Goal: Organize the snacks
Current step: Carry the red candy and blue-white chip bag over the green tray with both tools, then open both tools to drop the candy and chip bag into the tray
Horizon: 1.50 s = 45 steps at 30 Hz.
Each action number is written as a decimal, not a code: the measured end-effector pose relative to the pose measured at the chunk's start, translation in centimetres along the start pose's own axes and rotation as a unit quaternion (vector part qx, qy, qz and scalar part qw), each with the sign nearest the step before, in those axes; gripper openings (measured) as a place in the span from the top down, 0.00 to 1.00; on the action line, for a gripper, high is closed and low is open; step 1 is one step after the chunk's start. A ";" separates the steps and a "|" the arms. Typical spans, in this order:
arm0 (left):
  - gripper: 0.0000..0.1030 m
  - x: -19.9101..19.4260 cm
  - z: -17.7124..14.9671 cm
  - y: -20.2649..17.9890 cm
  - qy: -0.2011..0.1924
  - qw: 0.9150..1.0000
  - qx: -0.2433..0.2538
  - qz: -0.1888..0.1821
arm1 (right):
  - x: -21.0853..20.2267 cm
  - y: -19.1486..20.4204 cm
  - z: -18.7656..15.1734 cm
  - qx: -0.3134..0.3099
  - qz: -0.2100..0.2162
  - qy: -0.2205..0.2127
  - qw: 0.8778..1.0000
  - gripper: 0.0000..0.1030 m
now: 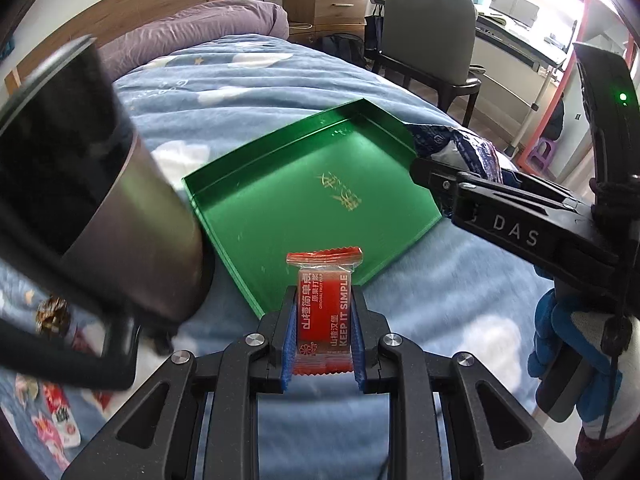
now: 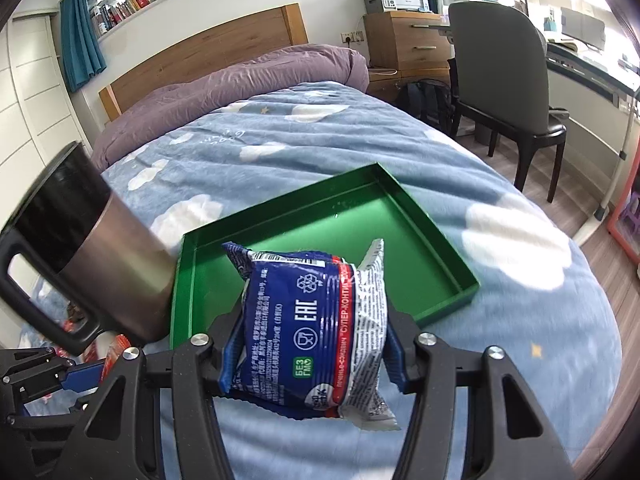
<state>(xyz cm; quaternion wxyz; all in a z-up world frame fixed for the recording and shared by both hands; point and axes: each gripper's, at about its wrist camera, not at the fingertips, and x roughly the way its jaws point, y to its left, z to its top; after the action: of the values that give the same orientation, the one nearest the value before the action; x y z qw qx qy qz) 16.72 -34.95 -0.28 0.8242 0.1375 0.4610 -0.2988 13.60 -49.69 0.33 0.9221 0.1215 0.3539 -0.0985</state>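
Note:
My left gripper (image 1: 323, 334) is shut on a small red snack packet (image 1: 325, 308), held upright just before the near edge of the green tray (image 1: 280, 208). My right gripper (image 2: 310, 336) is shut on a blue and white biscuit packet (image 2: 312, 328), held above the tray's (image 2: 400, 232) near left part. In the left wrist view the right gripper (image 1: 448, 176) comes in from the right over the tray's right edge with the biscuit packet (image 1: 460, 148) in it. In the right wrist view the left gripper's fingers (image 2: 82, 374) show at the lower left with a bit of the red packet (image 2: 116, 350).
A tall steel mug (image 1: 100, 208) with a black handle stands on the blue cloud-print bedspread (image 1: 240, 92) left of the tray, also the mug (image 2: 96, 248). Several loose snack packets (image 1: 60, 416) lie at the left. A chair (image 2: 504, 80), a desk and wooden drawers stand beyond the bed.

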 end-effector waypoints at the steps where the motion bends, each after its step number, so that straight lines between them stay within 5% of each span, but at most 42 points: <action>1: 0.81 0.9 0.7 0.1 0.001 1.000 -0.001 0.006 | 0.9 0.0 0.5 -0.007 -0.004 -0.002 1.000 0.15; 19: 0.81 12.3 7.0 4.1 0.039 0.996 -0.055 0.049 | 13.8 -1.3 5.7 -0.061 -0.064 0.054 0.995 0.14; 35: 0.78 13.9 6.7 3.9 0.042 0.996 -0.060 0.042 | 16.3 -1.6 5.4 -0.070 -0.074 0.088 0.991 0.13; 41: 0.69 14.0 6.7 3.5 0.041 0.996 -0.058 0.045 | 16.5 -1.9 5.2 -0.067 -0.078 0.095 0.990 0.11; 45: 0.59 13.9 6.7 3.6 0.039 0.996 -0.064 0.047 | 16.4 -1.9 5.1 -0.067 -0.079 0.094 0.990 0.00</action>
<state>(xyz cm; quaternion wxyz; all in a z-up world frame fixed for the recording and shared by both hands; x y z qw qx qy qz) 29.06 -40.56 -8.54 0.8258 0.1170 0.5042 -0.2241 28.33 -54.54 -7.37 0.8802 0.0400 0.4531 -0.1354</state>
